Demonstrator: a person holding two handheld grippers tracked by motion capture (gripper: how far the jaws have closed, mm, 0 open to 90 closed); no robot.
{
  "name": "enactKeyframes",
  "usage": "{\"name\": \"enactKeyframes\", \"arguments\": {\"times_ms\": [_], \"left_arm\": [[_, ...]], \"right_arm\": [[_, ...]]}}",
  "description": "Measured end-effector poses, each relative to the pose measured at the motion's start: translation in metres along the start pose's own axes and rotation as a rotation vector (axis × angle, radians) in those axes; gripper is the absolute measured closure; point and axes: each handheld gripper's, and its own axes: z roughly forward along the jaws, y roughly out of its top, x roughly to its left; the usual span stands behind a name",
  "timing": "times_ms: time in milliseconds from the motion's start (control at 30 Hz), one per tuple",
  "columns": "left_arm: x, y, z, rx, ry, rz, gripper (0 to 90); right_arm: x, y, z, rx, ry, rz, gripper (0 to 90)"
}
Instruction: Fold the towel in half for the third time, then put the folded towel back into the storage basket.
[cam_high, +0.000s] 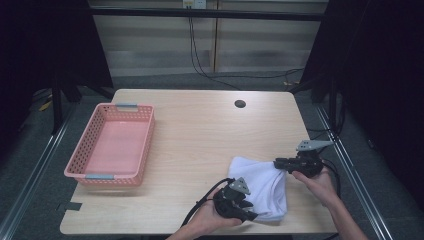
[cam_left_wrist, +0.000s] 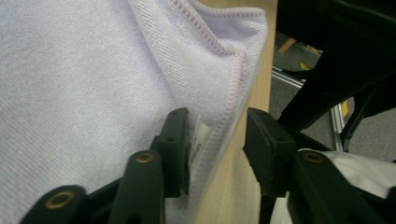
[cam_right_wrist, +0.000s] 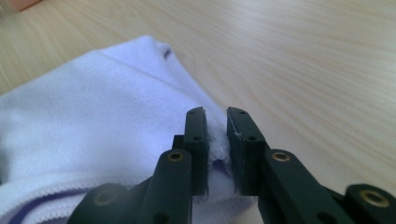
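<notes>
Now the person's two hand-held grippers are working at a white terry-cloth towel (cam_high: 261, 186), which is lying crumpled on the near right part of the pale wooden table (cam_high: 200, 135), close to the front edge. The right gripper (cam_high: 281, 163) is pinching a fold at the towel's right edge, its jaws nearly together with cloth squeezed between the pads (cam_right_wrist: 200, 144). The left gripper (cam_high: 248, 214) is sitting at the near corner, its jaws standing apart; the stitched hem and a small label are lying between them, one jaw resting on the cloth, the other clear of it over bare wood. Off to the left a pink perforated plastic basket (cam_high: 145, 145) is standing well apart from the towel.
</notes>
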Motion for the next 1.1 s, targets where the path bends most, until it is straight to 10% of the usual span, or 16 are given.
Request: {"name": "enactKeyframes", "arguments": {"times_ms": [233, 500, 733, 1100], "left_arm": [[-0.006, -0.001, -0.012, -0.01, -0.02, 0.004, 50.3], [0.015, -0.042, -0.077, -0.103, 0.121, -0.119, 40.4], [0.023, -0.049, -0.061, -0.087, 0.127, -0.157, 32.3], [0.021, -0.042, -0.035, -0.008, 0.153, -0.102, 36.1]], "right_arm": [[-0.003, -0.02, 0.006, 0.074, -0.033, 0.012, 62.9], [-0.006, -0.014, -0.001, 0.039, -0.029, 0.048, 34.7], [-0.004, -0.009, 0.009, 0.048, 0.023, 0.055, 24.5], [-0.002, -0.012, 0.027, 0.113, 0.037, 0.025, 19.8]]}}
